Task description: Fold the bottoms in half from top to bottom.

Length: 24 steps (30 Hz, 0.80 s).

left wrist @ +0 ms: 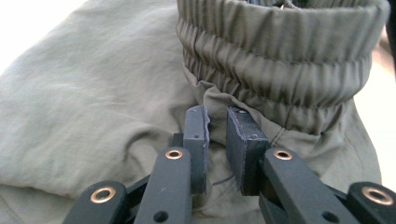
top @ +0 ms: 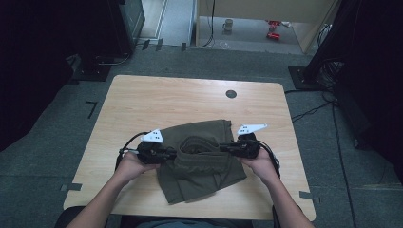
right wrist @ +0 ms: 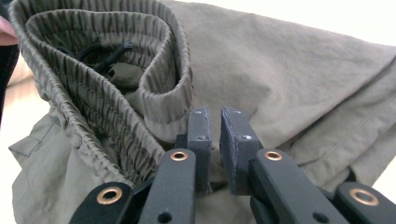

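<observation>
Olive shorts (top: 202, 159) lie crumpled on the near half of the wooden table (top: 157, 97); left gripper (top: 167, 154) and right gripper (top: 228, 148) flank the waistband (right wrist: 100, 116), jaws slightly apart, gripping nothing; a dark round grommet (top: 231, 93) sits beyond.

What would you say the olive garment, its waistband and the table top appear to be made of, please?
The olive garment looks like thin woven cloth, matte, with soft creases; cotton or a blend, I cannot tell. Its waistband seems elasticated, gathered into tight ribs. The table top looks like pale wood or wood-grain laminate, smooth, with faint grain lines.
</observation>
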{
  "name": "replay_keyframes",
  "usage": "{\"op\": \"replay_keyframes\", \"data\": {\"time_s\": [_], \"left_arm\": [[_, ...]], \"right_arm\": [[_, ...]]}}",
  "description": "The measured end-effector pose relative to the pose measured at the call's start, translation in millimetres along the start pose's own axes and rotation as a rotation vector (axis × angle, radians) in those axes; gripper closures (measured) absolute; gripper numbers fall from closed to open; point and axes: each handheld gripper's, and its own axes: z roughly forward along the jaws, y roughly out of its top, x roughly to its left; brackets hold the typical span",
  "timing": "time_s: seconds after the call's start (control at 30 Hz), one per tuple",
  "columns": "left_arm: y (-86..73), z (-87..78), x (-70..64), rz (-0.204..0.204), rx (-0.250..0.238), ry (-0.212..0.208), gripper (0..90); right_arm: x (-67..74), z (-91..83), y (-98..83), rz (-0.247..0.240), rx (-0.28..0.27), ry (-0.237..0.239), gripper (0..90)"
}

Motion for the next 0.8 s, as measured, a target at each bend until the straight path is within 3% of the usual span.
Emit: {"op": "replay_keyframes", "data": {"time_s": [0.17,0.27,0.33,0.47,0.6,0.7,0.8], "left_arm": [[-6.3,-5.5,-17.7,0.039,-0.013,-0.034,75.2],[-9.1,-6.5,-23.4,0.039,-0.019,-0.057,72.1],[-11.6,-6.2,-28.2,0.040,-0.012,-0.050,71.1],[-12.7,-5.8,-23.7,-0.039,0.010,-0.026,67.8],[-15.1,-3.3,-11.7,-0.105,0.027,0.033,67.3],[-20.5,2.4,-1.9,-0.155,0.066,0.069,66.8],[-22.5,5.1,1.1,-0.162,0.076,0.079,67.0]], "right_arm": [[7.5,-9.2,-8.7,-0.026,0.011,-0.017,78.6],[11.3,-13.7,-12.9,-0.045,0.030,-0.023,75.8],[12.4,-14.6,-13.6,-0.045,0.035,-0.022,74.8],[15.0,-16.7,-12.8,-0.057,0.018,-0.043,72.2],[11.9,-11.2,-11.3,-0.062,-0.003,-0.084,67.3],[4.8,3.2,-14.4,-0.058,0.020,-0.109,64.3],[-0.4,12.4,-16.4,-0.038,0.056,-0.130,65.1]]}}
